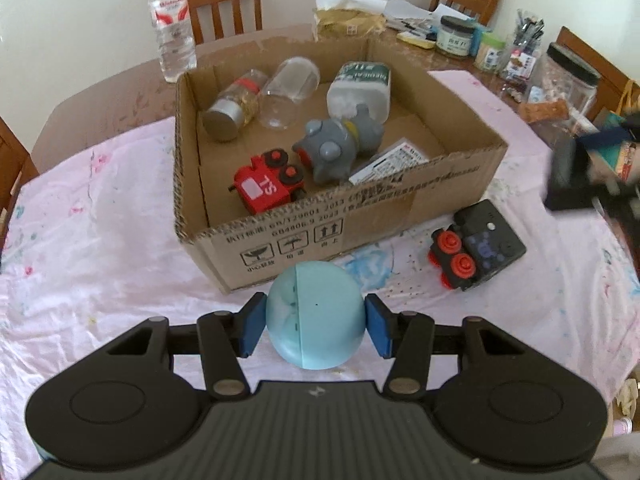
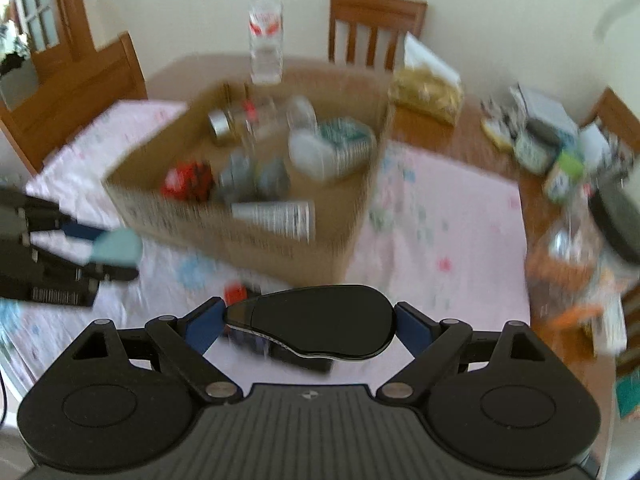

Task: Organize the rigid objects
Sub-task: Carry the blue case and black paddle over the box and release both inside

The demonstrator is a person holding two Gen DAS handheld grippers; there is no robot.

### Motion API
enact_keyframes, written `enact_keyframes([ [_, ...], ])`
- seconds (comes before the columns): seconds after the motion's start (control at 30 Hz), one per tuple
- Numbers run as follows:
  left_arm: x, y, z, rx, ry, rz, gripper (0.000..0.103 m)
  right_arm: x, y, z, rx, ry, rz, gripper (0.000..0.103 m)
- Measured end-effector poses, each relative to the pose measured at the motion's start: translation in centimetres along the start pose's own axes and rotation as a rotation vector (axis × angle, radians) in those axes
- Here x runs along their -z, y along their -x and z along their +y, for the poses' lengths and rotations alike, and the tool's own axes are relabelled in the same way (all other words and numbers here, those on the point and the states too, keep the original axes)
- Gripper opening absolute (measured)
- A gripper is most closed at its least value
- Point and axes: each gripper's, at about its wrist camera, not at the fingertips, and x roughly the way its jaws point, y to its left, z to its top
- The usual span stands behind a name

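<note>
- The left hand-held gripper (image 1: 316, 328) is clamped on a pale blue, egg-shaped plastic shell (image 1: 316, 314), its blue pads (image 1: 253, 330) pressing on the two sides at the widest part, with a moulded seam running down the front between them.
- The shell looks light, hard and smooth, so it is likely to slip under a loose pinch; the hold across the widest part appears the safest place, since the curve narrows above and below it.
- Just beyond the left hand-held gripper stands an open brown cardboard box (image 1: 280, 236) on a worktop covered with a pink patterned cloth (image 1: 100, 248).
- Inside the box lie a red toy train car (image 1: 266, 188), a grey plastic toy animal (image 1: 336, 146), a clear glass jar (image 1: 290, 92), a metal-lidded glass jar (image 1: 232, 110) and a white plastic bottle with a green label (image 1: 360, 86); the glass is fragile, so a gentle set-down seems wise.
- Ahead and to the right of the left hand-held gripper, outside the box, a black toy train car with red wheels (image 1: 476, 246) rests on the cloth.
- The right hand-held gripper (image 2: 312, 322) grips a black, glossy, teardrop-shaped plastic object (image 2: 316, 320) end to end, one pad at the narrow tip and one at the rounded end; the view is blurred.
- That object looks stiff, light and slick, and the hold on the tapered tip seems the less secure one.
</note>
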Motion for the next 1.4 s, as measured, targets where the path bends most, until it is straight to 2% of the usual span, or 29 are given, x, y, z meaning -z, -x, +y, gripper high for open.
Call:
enact_keyframes([
  [0.17,-0.4,1.8,0.5,0.003,-0.007,-0.010,0.052,-4.0,-1.3,0.3,-0.034,0.016,-0.069,0.093],
  [0.3,-0.8,2.9,1.0,-0.001,0.013,-0.022,0.052,-5.7,-3.8,0.8,-0.057,0.002,-0.059,0.094],
  [0.33,-1.0,3.1,1.1,-0.003,0.017,-0.026,0.052,-5.9,-4.4,0.9,-0.063,0.001,-0.051,0.099],
  [0.37,-1.1,3.4,1.2,-0.007,0.020,-0.032,0.052,-5.9,-4.8,0.9,-0.067,0.002,-0.048,0.103],
  [0.57,-2.0,4.3,1.3,-0.011,0.026,-0.054,0.052,-4.8,-4.7,1.9,-0.109,-0.007,-0.023,0.103],
  [0.97,-6.5,3.6,1.5,0.010,-0.018,-0.115,0.052,-2.8,-1.7,1.5,-0.031,-0.071,-0.047,0.103],
  [1.2,-9.6,0.3,2.7,0.020,-0.009,-0.116,0.052,-2.0,-0.5,1.0,-0.002,-0.115,-0.056,0.103],
  [1.4,-11.2,-3.8,3.9,-0.031,-0.022,-0.071,0.052,-0.8,0.6,0.8,0.037,-0.150,-0.050,0.103],
])
